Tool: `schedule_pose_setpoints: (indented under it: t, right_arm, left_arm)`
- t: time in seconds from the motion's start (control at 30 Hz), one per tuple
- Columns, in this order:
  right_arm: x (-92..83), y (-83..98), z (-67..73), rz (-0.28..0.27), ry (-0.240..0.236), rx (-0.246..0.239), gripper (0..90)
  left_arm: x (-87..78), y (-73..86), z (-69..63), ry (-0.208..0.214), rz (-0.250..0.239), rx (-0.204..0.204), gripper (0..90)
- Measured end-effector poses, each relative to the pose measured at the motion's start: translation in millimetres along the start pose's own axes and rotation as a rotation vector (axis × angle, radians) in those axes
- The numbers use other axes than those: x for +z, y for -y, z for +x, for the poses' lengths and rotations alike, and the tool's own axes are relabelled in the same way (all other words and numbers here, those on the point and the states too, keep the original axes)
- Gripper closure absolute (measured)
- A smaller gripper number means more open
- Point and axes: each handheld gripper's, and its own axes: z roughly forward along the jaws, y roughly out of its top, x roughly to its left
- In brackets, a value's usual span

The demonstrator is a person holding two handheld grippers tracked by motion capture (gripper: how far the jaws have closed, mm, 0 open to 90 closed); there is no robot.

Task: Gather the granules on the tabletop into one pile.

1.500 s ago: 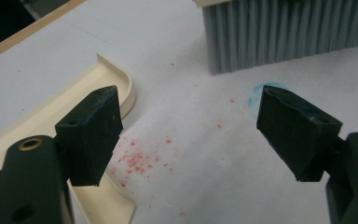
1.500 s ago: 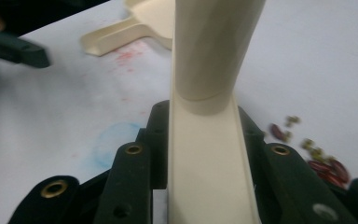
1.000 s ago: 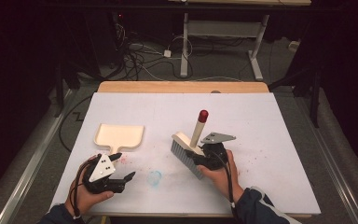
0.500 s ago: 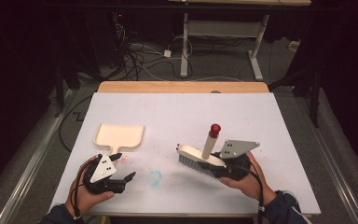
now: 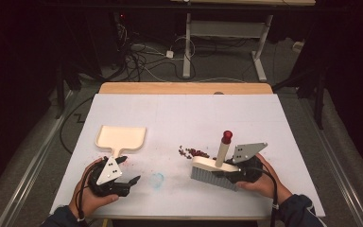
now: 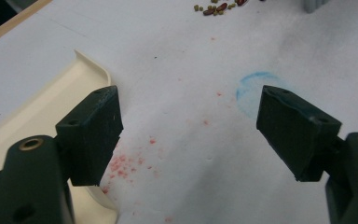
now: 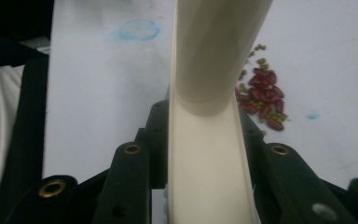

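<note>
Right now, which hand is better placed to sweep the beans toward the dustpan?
Right. Its gripper is already shut on the brush, right beside the beans. The left gripper sits open, holding nothing, by the dustpan handle.

1. A table [image 5: 264,118] with a white top and a wooden far edge.
2. A cream dustpan [image 5: 121,138] lies at the left.
3. A pile of beans [image 5: 191,152] lies near the middle.
4. A brush [image 5: 213,171] stands on its bristles just right of the beans.
5. A blue ring mark [image 5: 157,180] and red specks [image 6: 126,163] stain the top.
</note>
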Motion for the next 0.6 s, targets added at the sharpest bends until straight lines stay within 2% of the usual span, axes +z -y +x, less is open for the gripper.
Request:
schedule_pose_setpoints:
  t: [0.1, 0.27, 0.4, 0.53, 0.6]
  right_arm:
    - [3.9, -2.4, -6.9, 0.003, 0.014, 0.037, 67.0]
    - [1.7, -7.1, -6.5, 0.004, 0.077, 0.038, 67.2]
    - [-7.4, -8.5, -5.5, -0.030, 0.109, 0.052, 67.2]
    - [-25.8, -10.4, -2.5, -0.081, 0.201, 0.078, 67.2]
    - [-36.8, -9.2, -1.1, -0.112, 0.282, 0.116, 67.2]
  left_arm:
    - [0.7, 0.0, -0.7, 0.004, 0.004, 0.004, 21.5]
    - [1.0, 0.5, -0.7, 0.011, 0.007, -0.008, 21.5]
    - [1.0, 0.0, -1.5, 0.012, 0.009, -0.003, 21.5]
    - [0.2, -0.3, -0.9, 0.005, 0.002, 0.003, 21.5]
    - [-0.6, -0.1, -0.9, 0.004, 0.001, 0.003, 21.5]
